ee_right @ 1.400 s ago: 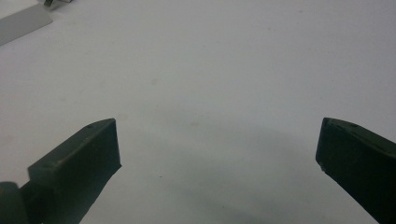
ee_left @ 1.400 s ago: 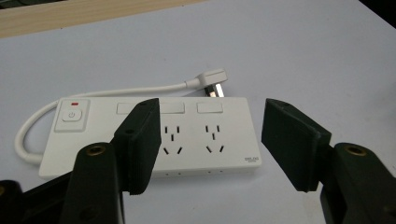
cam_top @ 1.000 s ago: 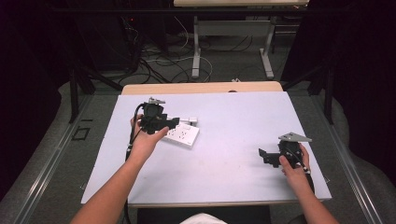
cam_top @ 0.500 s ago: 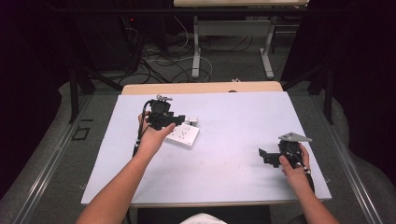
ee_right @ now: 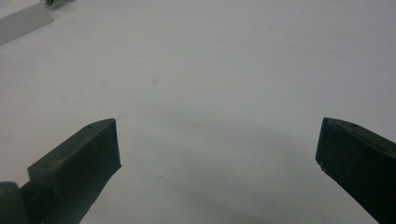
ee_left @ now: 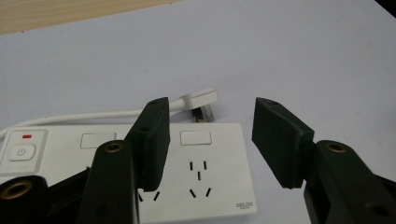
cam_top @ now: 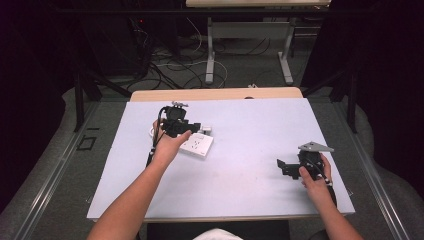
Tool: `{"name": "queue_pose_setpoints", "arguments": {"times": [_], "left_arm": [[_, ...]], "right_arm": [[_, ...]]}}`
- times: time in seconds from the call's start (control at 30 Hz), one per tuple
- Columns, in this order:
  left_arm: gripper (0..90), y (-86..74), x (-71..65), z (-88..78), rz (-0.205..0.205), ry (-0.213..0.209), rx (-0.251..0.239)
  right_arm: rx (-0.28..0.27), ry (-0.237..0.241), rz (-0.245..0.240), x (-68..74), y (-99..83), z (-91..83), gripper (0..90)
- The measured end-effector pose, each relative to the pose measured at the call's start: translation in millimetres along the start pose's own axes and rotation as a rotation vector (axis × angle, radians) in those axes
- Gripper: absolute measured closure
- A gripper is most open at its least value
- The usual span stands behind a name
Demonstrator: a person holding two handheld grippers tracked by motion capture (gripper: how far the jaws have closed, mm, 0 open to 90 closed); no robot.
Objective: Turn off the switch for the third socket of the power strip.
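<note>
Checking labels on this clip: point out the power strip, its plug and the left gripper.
power strip (ee_left: 201, 186), left gripper view, white face by the sockets.
plug (ee_left: 201, 98), left gripper view, white body.
left gripper (ee_left: 208, 140), left gripper view, between its open fingertips.

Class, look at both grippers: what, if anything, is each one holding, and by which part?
Nothing is held. The left gripper hovers open above the white power strip, its fingers gripping nothing; the right gripper is open over the bare table.
</note>
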State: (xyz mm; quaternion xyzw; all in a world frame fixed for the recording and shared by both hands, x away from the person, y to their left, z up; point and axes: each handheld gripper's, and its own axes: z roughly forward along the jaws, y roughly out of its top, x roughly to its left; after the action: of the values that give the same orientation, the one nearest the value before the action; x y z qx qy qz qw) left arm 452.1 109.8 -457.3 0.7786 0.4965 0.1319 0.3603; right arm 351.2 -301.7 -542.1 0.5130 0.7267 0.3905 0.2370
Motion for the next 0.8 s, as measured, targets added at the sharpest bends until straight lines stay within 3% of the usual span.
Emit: {"name": "queue_pose_setpoints", "arguments": {"times": [0.17, 0.63, 0.7, 0.8], "left_arm": [[50.3, 0.6, 0.0, 7.1, -0.021, -0.006, 0.015], [53.1, 1.4, 2.1, 24.1, -0.028, 0.001, 0.050], [53.7, 1.1, 1.6, 26.9, -0.044, 0.003, 0.049], [54.7, 1.3, 3.0, 30.7, -0.034, 0.003, 0.058]], "right_arm": [[-0.002, 0.004, 0.001, -0.2, 0.0, 0.3, 0.0], [-0.004, 0.002, 0.000, -0.5, -0.1, 1.1, 0.0], [0.000, 0.007, 0.000, -0.7, -0.1, 1.0, 0.0], [0.000, 0.007, 0.001, -0.7, 0.0, 1.0, 0.0]]}}
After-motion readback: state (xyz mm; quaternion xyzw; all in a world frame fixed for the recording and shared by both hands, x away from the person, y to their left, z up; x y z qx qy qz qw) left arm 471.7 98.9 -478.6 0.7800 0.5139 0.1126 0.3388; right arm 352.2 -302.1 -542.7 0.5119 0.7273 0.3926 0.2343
